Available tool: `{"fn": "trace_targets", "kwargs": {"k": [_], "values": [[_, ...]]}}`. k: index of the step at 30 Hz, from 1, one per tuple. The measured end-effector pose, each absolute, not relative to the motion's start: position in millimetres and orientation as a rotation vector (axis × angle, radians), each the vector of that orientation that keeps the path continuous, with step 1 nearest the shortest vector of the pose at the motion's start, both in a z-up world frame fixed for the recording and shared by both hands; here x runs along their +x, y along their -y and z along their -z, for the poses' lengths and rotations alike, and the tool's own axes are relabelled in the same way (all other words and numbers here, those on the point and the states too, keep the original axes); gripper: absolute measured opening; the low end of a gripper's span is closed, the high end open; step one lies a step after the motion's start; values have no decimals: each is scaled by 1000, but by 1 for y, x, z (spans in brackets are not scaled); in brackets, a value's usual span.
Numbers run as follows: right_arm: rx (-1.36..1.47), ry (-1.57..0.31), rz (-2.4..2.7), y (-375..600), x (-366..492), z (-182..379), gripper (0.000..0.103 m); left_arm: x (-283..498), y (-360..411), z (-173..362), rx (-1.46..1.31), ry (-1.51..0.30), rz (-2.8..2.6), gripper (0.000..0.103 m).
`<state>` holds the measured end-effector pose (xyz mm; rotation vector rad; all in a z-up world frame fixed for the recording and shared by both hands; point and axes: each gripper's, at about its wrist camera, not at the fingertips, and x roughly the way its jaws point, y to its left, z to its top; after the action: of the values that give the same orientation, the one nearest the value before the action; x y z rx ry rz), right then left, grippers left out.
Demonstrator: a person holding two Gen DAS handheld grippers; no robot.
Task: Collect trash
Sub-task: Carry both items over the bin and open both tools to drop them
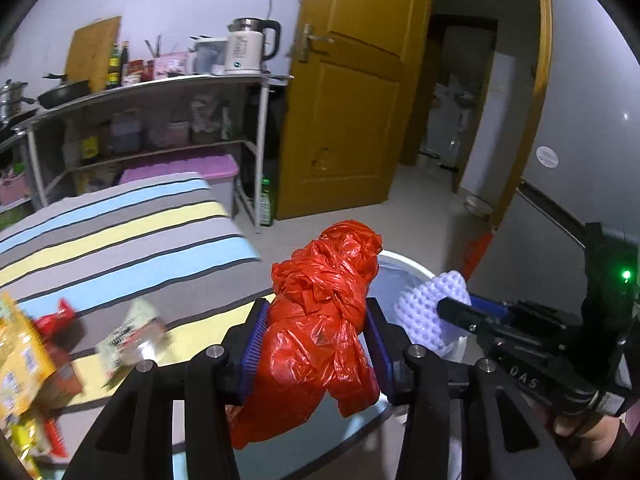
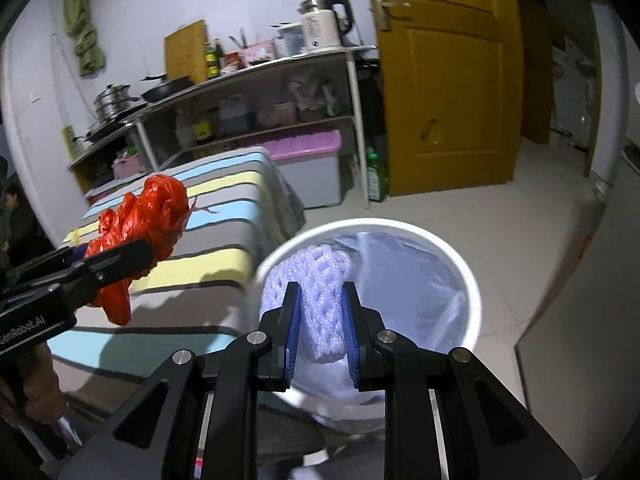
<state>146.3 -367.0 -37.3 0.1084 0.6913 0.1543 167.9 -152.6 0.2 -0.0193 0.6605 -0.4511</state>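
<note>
Grippers over the white bin (image 2: 472, 276): left gripper (image 1: 316, 344) pinching a crumpled red plastic bag (image 1: 320, 320), right gripper (image 2: 322, 320) clamping white foam netting (image 2: 316, 280).

- The left claw (image 1: 316, 344) points forward and downward, its blue pads pressed against a crumpled red plastic bag (image 1: 320, 320).
- The right claw (image 2: 322, 320) tilts downward too, jaws narrowed onto a white foam net (image 2: 320, 300).
- A hand (image 1: 588, 436) grips the right claw's handle.
</note>
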Motion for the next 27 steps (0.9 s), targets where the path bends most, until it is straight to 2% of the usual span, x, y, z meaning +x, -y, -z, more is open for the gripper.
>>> {"fn": "trace_targets", "kwargs": {"k": [7, 14, 27], "values": [[151, -727, -129, 390, 166, 52, 24, 195, 185, 16, -17, -696, 515, 47], [158, -746, -111, 400, 171, 66, 43, 215, 193, 30, -56, -735, 537, 57], [148, -706, -127, 394, 159, 53, 44, 191, 158, 12, -101, -675, 468, 57]]}}
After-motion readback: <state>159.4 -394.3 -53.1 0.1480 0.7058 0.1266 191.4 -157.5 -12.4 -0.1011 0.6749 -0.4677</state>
